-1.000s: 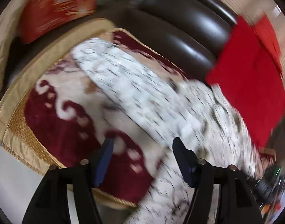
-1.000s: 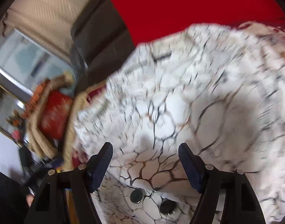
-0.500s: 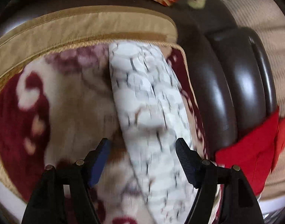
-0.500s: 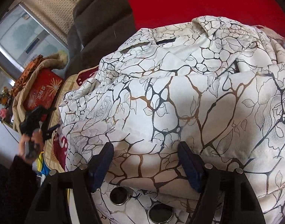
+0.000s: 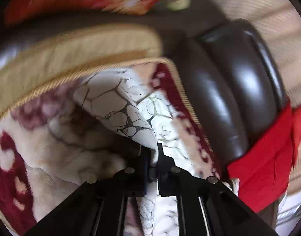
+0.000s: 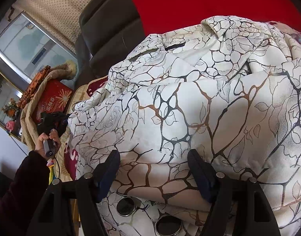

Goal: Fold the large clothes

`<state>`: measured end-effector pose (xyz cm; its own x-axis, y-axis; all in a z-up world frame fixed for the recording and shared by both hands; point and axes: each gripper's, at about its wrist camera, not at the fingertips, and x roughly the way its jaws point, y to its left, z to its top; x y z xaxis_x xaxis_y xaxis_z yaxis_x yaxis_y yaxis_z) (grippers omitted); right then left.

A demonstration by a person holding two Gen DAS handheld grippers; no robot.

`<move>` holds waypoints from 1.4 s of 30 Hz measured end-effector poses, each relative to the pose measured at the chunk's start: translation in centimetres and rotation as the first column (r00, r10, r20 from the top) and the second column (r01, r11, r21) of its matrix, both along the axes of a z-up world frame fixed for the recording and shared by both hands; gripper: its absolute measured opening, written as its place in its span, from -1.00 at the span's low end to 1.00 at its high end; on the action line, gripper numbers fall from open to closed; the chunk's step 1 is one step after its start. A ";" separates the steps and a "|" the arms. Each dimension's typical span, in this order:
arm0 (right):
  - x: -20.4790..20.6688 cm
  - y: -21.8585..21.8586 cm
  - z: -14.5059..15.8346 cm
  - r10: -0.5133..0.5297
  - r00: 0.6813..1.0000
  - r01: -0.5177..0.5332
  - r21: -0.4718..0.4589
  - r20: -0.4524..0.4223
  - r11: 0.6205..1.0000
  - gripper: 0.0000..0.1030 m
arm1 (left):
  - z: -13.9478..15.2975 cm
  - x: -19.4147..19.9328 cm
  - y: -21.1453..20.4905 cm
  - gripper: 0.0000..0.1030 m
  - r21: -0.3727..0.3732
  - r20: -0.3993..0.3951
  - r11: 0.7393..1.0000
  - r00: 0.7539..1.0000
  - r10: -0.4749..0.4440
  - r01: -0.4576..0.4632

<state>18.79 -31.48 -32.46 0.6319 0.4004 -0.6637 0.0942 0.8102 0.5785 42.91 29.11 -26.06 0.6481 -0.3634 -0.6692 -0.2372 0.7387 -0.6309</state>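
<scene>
Garment: white padded coat (image 6: 199, 106) with a black and brown cracked-vein print, lying bulked up across the sofa seat; it fills your right wrist view from 12 o'clock down to 6 o'clock.
Sleeve: a long printed sleeve (image 5: 119, 108) of that coat runs from 11 o'clock down to your left claw in the left wrist view, its end lifted off the cover below.
Left gripper (image 5: 154, 158): your jaws have just been closing and now stand pinched together on the sleeve's edge fold, the cloth passing between the pads and out below them.
Right gripper (image 6: 154, 169): your jaws stand wide apart over the coat body; the cloth lies under and between them, and you cannot tell from this view whether the pads touch it. Nothing is gripped.
Snap buttons (image 6: 126, 206): two round dark metal ones on the coat at 6 o'clock, just under your right claw.
Seat cover (image 5: 18, 153): plush, maroon and cream, gold-trimmed, under the sleeve.
Sofa (image 5: 229, 102): dark brown leather, back cushions at 2 o'clock in the left view.
Red cloth (image 5: 268, 157): draped over the sofa at 4 o'clock.
Red box (image 6: 52, 100): starburst print, at 9 o'clock in the right view.
Your left hand (image 6: 48, 139): seen at 8 o'clock from the right claw, dark sleeve, wrapped round the left tool's handle.
</scene>
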 end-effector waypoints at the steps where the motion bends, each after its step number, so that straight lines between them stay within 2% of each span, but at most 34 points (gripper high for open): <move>1: 0.0 -0.2 0.1 -0.005 1.000 0.005 0.016 -0.001 1.000 0.44 | 1.2 -0.3 -0.7 -0.91 0.007 0.032 1.000 0.999 -0.024 0.024; 4: -0.2 -1.3 0.6 -0.020 1.000 0.020 0.094 0.000 0.995 0.42 | 5.9 -1.6 -4.3 -0.93 0.101 0.118 0.987 0.984 -0.137 0.125; 6: -0.7 -2.2 1.5 -0.046 0.999 0.043 0.121 0.020 0.992 0.42 | 9.5 -3.3 -7.6 -0.95 0.169 0.183 0.963 0.954 -0.240 0.210; 8: -1.6 -3.4 2.7 -0.075 0.996 0.067 0.136 0.055 0.988 0.42 | 12.5 -5.1 -11.4 -0.95 0.243 0.232 0.927 0.911 -0.342 0.286; 11: -2.9 -5.2 4.2 -0.119 0.989 0.105 0.149 0.090 0.983 0.42 | 16.3 -7.8 -17.5 -0.95 0.395 0.247 0.841 0.839 -0.484 0.369; 13: -4.1 -6.5 5.1 -0.148 0.983 0.129 0.162 0.109 0.978 0.42 | 17.5 -8.8 -18.3 -0.95 0.419 0.251 0.830 0.832 -0.495 0.367; 14: -4.7 -7.2 5.5 -0.161 0.980 0.140 0.171 0.115 0.975 0.43 | 17.7 -9.1 -17.9 -0.94 0.405 0.248 0.839 0.839 -0.484 0.364; 15: -5.2 -7.8 5.8 -0.167 0.979 0.144 0.182 0.115 0.973 0.47 | 17.4 -8.5 -17.2 -0.74 0.392 0.232 0.848 0.853 -0.467 0.358; 16: -5.7 -8.3 6.0 -0.170 0.979 0.147 0.191 0.114 0.971 0.47 | 17.0 -8.0 -16.1 -0.50 0.376 0.207 0.862 0.877 -0.434 0.338; 17: -6.2 -8.8 6.1 -0.176 0.978 0.151 0.195 0.114 0.969 0.47 | 15.7 -7.1 -13.8 0.23 0.348 0.167 0.891 0.916 -0.364 0.291; 18: -6.5 -9.1 6.0 -0.177 0.978 0.153 0.195 0.113 0.969 0.47 | 14.9 -6.9 -12.1 0.70 0.325 0.145 0.913 0.941 -0.306 0.247; 19: -6.6 -9.3 6.0 -0.175 0.978 0.151 0.197 0.111 0.969 0.47 | 13.3 -6.7 -9.3 0.72 0.289 0.123 0.942 0.970 -0.211 0.169; 21: -6.6 -9.6 5.4 -0.175 0.979 0.151 0.208 0.103 0.966 0.47 | 10.4 -6.1 -5.5 0.72 0.231 0.063 0.968 0.992 -0.109 0.092; 24: -5.8 -9.4 4.3 -0.165 0.983 0.144 0.234 0.074 0.962 0.47 | 4.6 -4.8 -0.5 0.72 0.107 -0.062 0.994 0.998 0.004 0.003; 25: -5.6 -9.1 4.0 -0.158 0.985 0.138 0.234 0.067 0.962 0.47 | 3.4 -4.9 0.3 0.72 0.063 -0.076 0.998 0.997 0.027 -0.022; 26: -5.2 -8.7 3.7 -0.149 0.987 0.131 0.228 0.061 0.965 0.47 | 1.8 -4.6 1.4 0.72 -0.016 -0.082 0.998 0.995 0.054 -0.055; 28: -4.6 -7.9 3.3 -0.128 0.990 0.114 0.209 0.055 0.971 0.47 | -0.1 -4.0 2.5 0.71 -0.115 -0.045 0.988 0.994 0.098 -0.102; 29: -4.3 -7.5 3.2 -0.119 0.991 0.107 0.194 0.052 0.975 0.47 | -0.4 -3.7 2.5 0.71 -0.136 -0.019 0.985 0.994 0.103 -0.105; 34: -3.1 -6.5 3.0 -0.101 0.993 0.091 0.162 0.055 0.983 0.47 | -2.6 0.2 1.5 0.65 -0.153 0.031 0.987 0.998 0.055 -0.049; 35: -3.0 -6.4 2.9 -0.100 0.993 0.090 0.158 0.057 0.983 0.47 | -3.3 1.0 1.2 0.38 -0.145 0.022 0.989 0.999 0.043 -0.039; 36: -2.8 -6.4 2.9 -0.100 0.994 0.090 0.152 0.054 0.984 0.47 | -3.7 1.8 0.9 -0.22 -0.121 -0.001 0.992 1.000 0.031 -0.031; 37: -2.6 -6.4 2.9 -0.100 0.994 0.091 0.150 0.051 0.984 0.46 | -4.4 2.5 0.6 -0.58 -0.091 -0.039 0.996 0.999 0.020 -0.024; 38: -2.5 -6.3 2.8 -0.099 0.994 0.091 0.149 0.049 0.985 0.45 | -4.6 2.8 0.3 -0.84 -0.067 -0.069 0.998 0.997 0.018 -0.022; 40: -2.5 -6.3 2.8 -0.100 0.994 0.091 0.147 0.049 0.985 0.43 | -4.4 2.8 0.1 -0.88 -0.037 -0.069 0.999 0.997 0.017 -0.020; 42: -2.6 -6.4 2.8 -0.108 0.993 0.100 0.150 0.050 0.984 0.40 | -2.4 2.2 -0.7 -0.94 -0.003 -0.013 1.000 1.000 -0.006 0.006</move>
<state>16.17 -37.84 -29.66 0.7106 0.4207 -0.5640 0.1367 0.7038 0.6971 45.09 28.37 -28.44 0.6372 -0.3696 -0.6763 -0.2406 0.7382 -0.6302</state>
